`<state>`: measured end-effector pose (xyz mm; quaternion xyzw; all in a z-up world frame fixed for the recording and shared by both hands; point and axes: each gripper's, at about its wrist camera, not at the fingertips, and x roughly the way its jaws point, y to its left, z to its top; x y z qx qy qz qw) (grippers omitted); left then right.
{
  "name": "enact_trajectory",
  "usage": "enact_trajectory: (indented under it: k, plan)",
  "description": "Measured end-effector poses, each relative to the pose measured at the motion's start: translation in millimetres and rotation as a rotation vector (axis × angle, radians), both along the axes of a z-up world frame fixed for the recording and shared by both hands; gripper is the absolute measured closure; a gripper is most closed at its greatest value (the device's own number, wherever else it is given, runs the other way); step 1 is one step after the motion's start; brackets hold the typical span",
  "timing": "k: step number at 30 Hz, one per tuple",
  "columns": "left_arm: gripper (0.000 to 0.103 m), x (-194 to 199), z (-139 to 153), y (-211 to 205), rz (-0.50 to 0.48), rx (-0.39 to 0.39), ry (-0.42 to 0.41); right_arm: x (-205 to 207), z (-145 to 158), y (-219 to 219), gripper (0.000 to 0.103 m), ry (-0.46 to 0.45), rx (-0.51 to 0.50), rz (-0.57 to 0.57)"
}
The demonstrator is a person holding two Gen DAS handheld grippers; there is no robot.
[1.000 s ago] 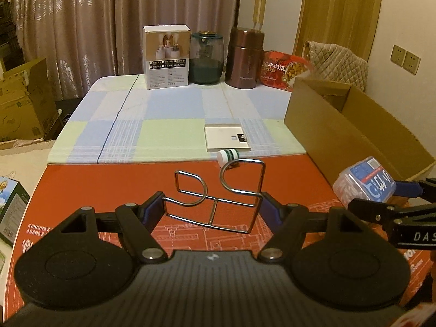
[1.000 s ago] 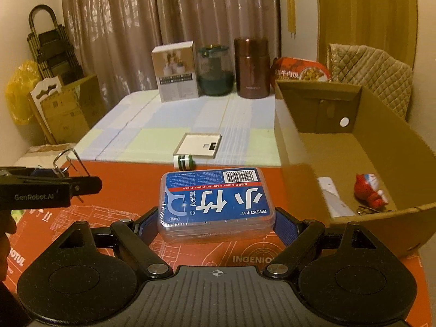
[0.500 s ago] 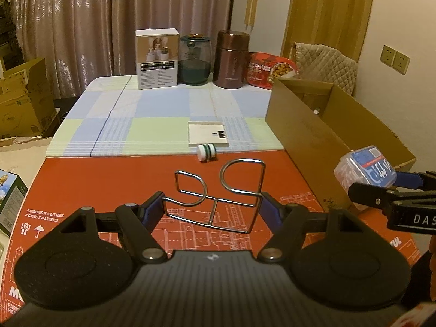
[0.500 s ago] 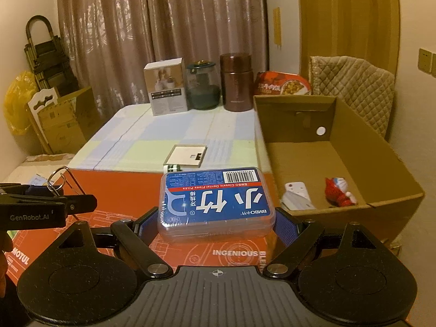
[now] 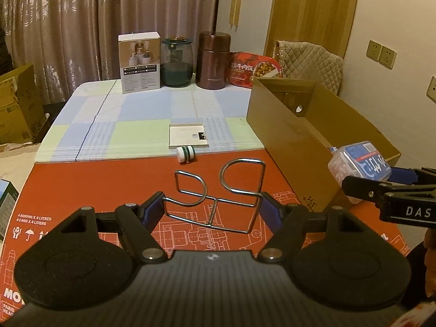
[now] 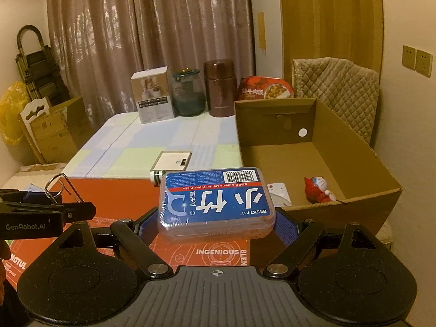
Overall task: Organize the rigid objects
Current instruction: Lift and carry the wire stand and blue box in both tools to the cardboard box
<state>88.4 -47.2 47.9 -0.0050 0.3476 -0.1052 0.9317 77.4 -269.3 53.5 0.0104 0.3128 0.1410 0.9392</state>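
Steel wire bent into loops, a wire puzzle (image 5: pixel 218 193), sits clamped between the blue pads of the left tool (image 5: pixel 212 209), held up above the red carton sheet (image 5: pixel 95 185) on the desk (image 5: pixel 136 114). At three o'clock from it, the right tool (image 6: pixel 216 223) grips a clear floss pick box (image 6: pixel 216 201) with a blue label by its two short ends, lifted beside the near wall of the open cardboard box (image 6: pixel 354 199). Inside that box, at two o'clock from the floss picks, lie a small red and blue figurine (image 6: pixel 318 190) and a pale flat card (image 6: pixel 278 193). On the desk at twelve o'clock from the puzzle rest a small white and green bottle (image 5: pixel 186 154) on its side and, touching it, a flat white tray (image 5: pixel 188 136).
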Motion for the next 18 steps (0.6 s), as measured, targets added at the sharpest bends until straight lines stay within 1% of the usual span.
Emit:
enact_trajectory:
  k: [12,18]
  plan:
    - [0.033,3.9,3.0,-17.6,-0.022,-0.016,0.002,1.2,5.3,-25.9,0.02,-0.019,-0.011,-0.043]
    - [0.033,8.5,7.4,-33.7,-0.051,-0.031,-0.002,5.0,8.3,-48.7,0.02,-0.018,-0.026,-0.093]
